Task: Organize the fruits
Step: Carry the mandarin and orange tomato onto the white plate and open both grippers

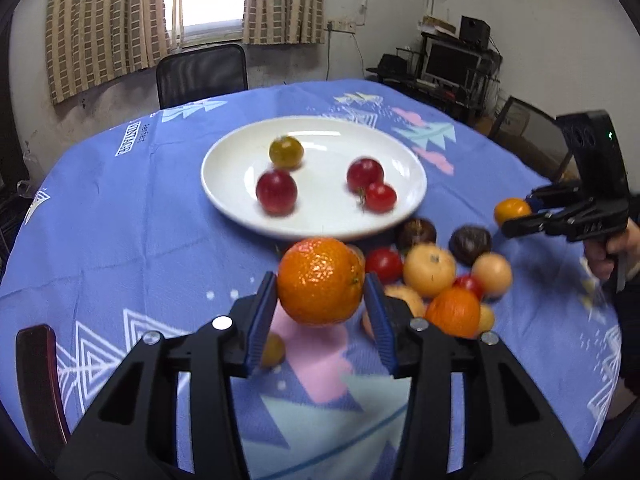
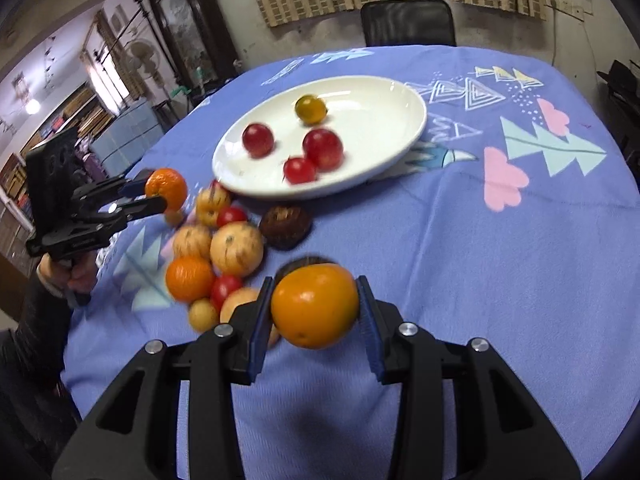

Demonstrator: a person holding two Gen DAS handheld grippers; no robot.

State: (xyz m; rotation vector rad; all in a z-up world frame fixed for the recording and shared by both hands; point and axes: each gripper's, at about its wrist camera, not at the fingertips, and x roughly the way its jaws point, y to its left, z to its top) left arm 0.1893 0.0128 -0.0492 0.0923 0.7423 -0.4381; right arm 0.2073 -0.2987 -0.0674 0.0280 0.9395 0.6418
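Note:
My left gripper (image 1: 320,286) is shut on a dimpled orange mandarin (image 1: 320,280), held above the cloth just short of the white plate (image 1: 224,196). The same left gripper (image 2: 162,194) and mandarin (image 2: 166,188) show at the left of the right wrist view. My right gripper (image 2: 316,308) is shut on a smooth orange fruit (image 2: 315,304); seen from the left wrist it is at the right (image 1: 520,214) with that fruit (image 1: 511,210). The plate (image 2: 400,96) holds two red fruits, a small tomato (image 2: 299,170) and a yellow-green fruit (image 2: 310,109).
A heap of loose fruit (image 2: 236,248) lies on the blue patterned tablecloth (image 2: 480,240) beside the plate: pale yellow ones, an orange, small tomatoes, two dark brown ones (image 1: 416,232). A black chair (image 1: 202,74) stands beyond the table. A person's hand (image 1: 612,248) holds the right gripper.

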